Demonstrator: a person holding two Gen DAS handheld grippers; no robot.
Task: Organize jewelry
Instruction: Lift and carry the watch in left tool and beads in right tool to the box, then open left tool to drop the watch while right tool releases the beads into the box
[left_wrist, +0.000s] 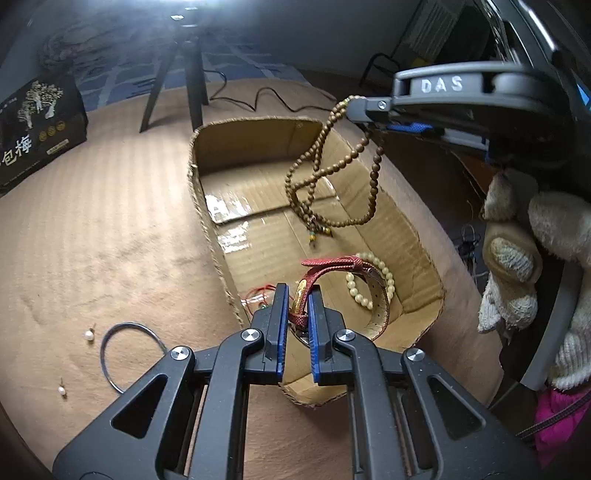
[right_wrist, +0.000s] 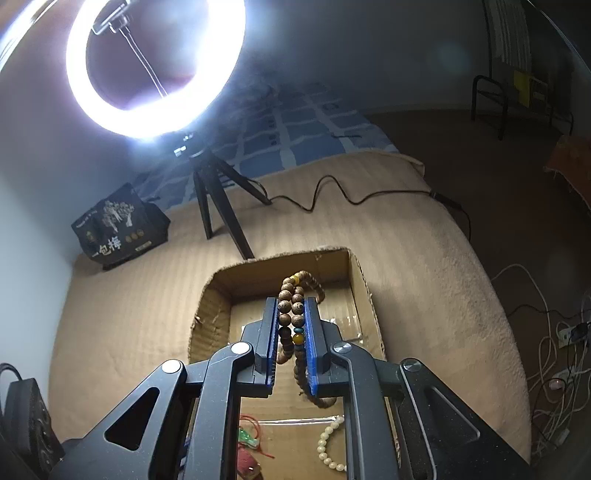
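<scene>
Cardboard box (left_wrist: 402, 236) is the collection spot, sitting open-topped on the tan blanket (left_wrist: 92, 229); everything below is placed relative to it. Left gripper (left_wrist: 297, 314) is clamped on a red-strap watch (left_wrist: 325, 269), fingers pinching the strap near the gold case, over the box's near end, so the watch looks about to be set down inside; the strap loop sags toward the box floor beside a cream bead bracelet (left_wrist: 369, 280) already lying in the near right corner. Red cord piece (left_wrist: 256, 295) with a green bit lies in the box at the near left wall. Right gripper (right_wrist: 290, 332) is closed on a brown bead necklace (right_wrist: 291, 317), held high above the box's middle so the long strands hang free and can drop in without snagging the rim; from the left wrist view the lowest beads dangle just above the floor, touching or not I cannot tell. Left gripper is pitched down, low and near the rim; right gripper comes in from the box's right side, roughly level. Outside the box, off its left wall: thin bangle (left_wrist: 129, 354) and two pearl earrings (left_wrist: 88, 335) on the blanket, not yet collected. Judgement: roughly midway.
</scene>
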